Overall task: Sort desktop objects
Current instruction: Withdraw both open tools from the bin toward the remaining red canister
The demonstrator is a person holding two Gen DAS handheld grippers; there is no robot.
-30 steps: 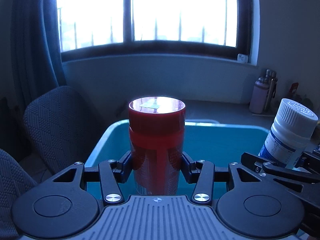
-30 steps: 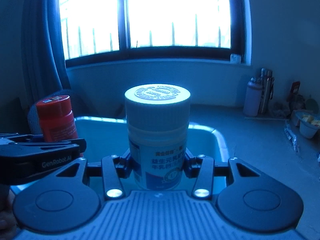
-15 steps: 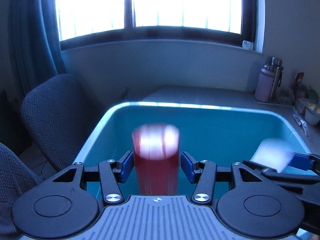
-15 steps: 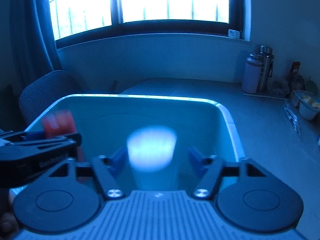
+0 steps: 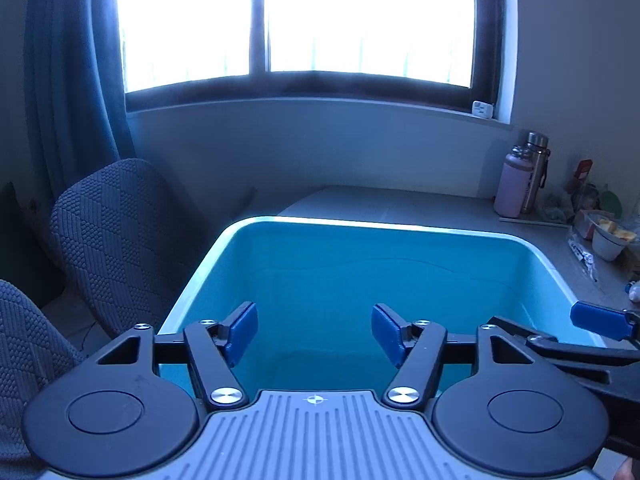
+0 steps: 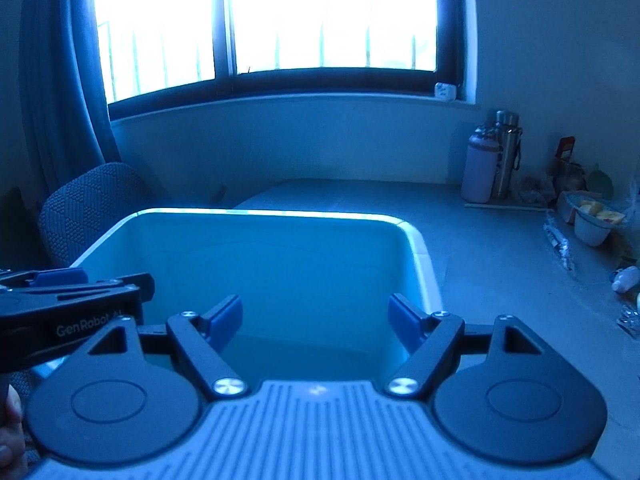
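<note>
A deep teal plastic bin (image 5: pixel 280 222) fills the middle of the left wrist view and also shows in the right wrist view (image 6: pixel 416 240). My left gripper (image 5: pixel 314 330) hangs open and empty over the bin's near side. My right gripper (image 6: pixel 316 320) is open and empty over the bin too, to the right of the left one, whose black body (image 6: pixel 68 300) shows at the left edge. The red can and the white bottle are out of sight below the grippers.
A grey desk (image 6: pixel 480 248) runs right of the bin. Two flasks (image 6: pixel 492 160), snack cups (image 6: pixel 592 220) and wrappers sit at its far right. Padded chairs (image 5: pixel 112 232) stand left of the bin, under a bright window.
Both grippers opened. The red can dropped out of the left one and the white bottle out of the right one, down into the bin and out of view.
</note>
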